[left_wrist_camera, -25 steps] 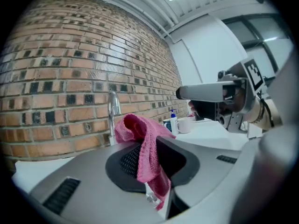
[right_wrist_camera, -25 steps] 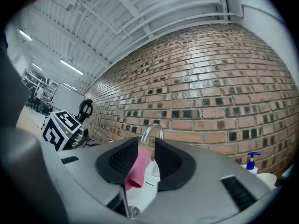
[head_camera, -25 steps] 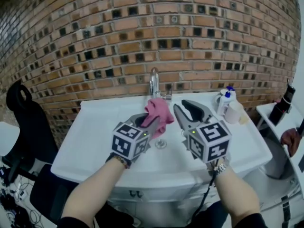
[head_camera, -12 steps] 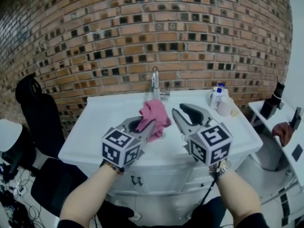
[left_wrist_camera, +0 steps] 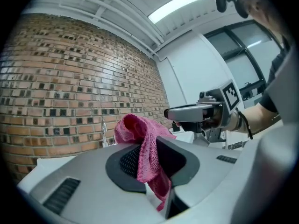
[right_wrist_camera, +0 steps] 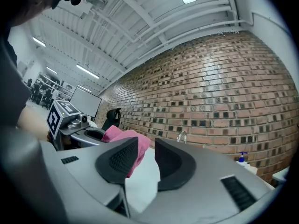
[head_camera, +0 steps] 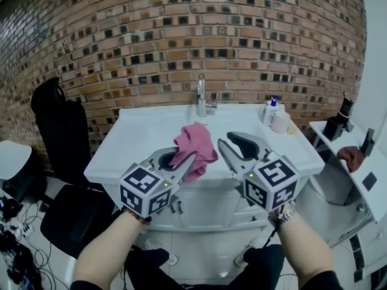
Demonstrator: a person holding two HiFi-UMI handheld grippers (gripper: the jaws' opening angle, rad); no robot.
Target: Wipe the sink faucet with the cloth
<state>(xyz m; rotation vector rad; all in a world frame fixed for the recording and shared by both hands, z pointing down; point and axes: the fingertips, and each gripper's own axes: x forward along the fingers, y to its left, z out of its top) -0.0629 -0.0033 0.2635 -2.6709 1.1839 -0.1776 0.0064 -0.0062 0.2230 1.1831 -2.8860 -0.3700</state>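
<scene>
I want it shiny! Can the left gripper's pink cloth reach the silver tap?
Probably not: left gripper and pink cloth hang short of the white counter; silver tap stands far behind.

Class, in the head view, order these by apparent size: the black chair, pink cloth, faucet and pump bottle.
1. black chair
2. pink cloth, though it is held nearer the camera than the rest
3. faucet and pump bottle: too alike to rank

The faucet [head_camera: 201,98] stands mid-back on the sink [head_camera: 145,139]; bottles [head_camera: 273,115] stand on its back right corner. A chair [head_camera: 63,138] stands left of the sink, and the brick wall [head_camera: 181,41] rises behind it.
</scene>
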